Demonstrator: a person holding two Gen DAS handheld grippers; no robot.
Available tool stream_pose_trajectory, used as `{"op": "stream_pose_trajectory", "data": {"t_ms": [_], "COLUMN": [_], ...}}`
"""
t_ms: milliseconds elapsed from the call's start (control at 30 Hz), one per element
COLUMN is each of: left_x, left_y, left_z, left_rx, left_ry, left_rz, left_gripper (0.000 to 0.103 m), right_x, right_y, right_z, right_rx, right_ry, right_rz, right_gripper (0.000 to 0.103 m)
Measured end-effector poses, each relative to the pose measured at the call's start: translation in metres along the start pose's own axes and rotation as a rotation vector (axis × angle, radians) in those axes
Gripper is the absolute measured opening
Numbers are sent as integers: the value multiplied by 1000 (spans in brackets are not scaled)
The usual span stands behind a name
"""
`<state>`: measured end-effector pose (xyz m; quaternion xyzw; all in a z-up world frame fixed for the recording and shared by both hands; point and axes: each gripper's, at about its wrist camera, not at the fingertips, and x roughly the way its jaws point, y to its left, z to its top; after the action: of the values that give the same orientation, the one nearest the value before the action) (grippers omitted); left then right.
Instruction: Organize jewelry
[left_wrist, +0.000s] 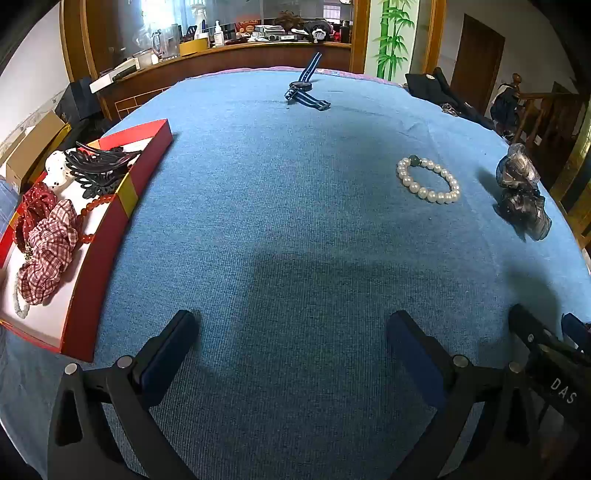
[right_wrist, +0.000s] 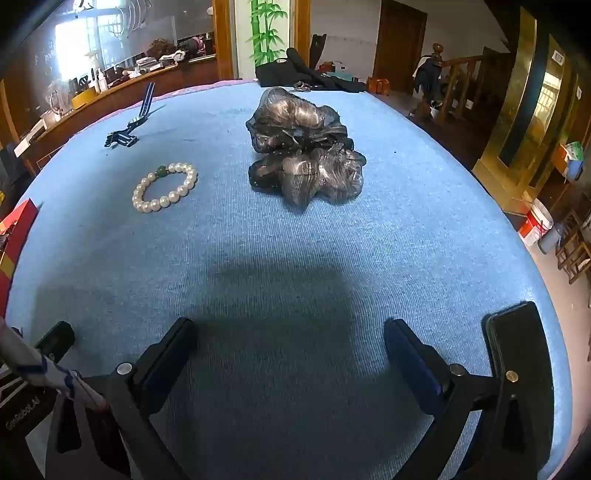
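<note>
Sorting is partly done. The red box at my left already holds a checked scrunchie, a red dotted scrunchie, a black claw clip, red beads and a spotted white piece.

Three items remain on the blue cloth:
- pearl bracelet
- dark organza scrunchie
- striped watch, farthest off

My left gripper and right gripper both hang spread and empty, well short of them.

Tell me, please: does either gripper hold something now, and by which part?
Nothing is held. The left gripper and the right gripper are both open above the blue cloth table.
</note>
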<state>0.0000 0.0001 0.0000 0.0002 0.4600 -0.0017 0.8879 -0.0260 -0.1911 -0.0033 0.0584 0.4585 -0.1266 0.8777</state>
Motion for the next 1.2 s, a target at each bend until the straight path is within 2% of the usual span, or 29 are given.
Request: {"op": "stream_pose_trajectory", "data": {"t_ms": [1200], "left_x": [1], "left_y": [-1], "left_z": [2], "left_rx": [2], "left_ry": [0], "left_rz": [3], "left_gripper": [103], "right_x": [0], "right_y": [-2], "right_z": [2], "right_rx": [5], "right_ry": [-6], "right_rz": [7], "right_gripper": [103]}}
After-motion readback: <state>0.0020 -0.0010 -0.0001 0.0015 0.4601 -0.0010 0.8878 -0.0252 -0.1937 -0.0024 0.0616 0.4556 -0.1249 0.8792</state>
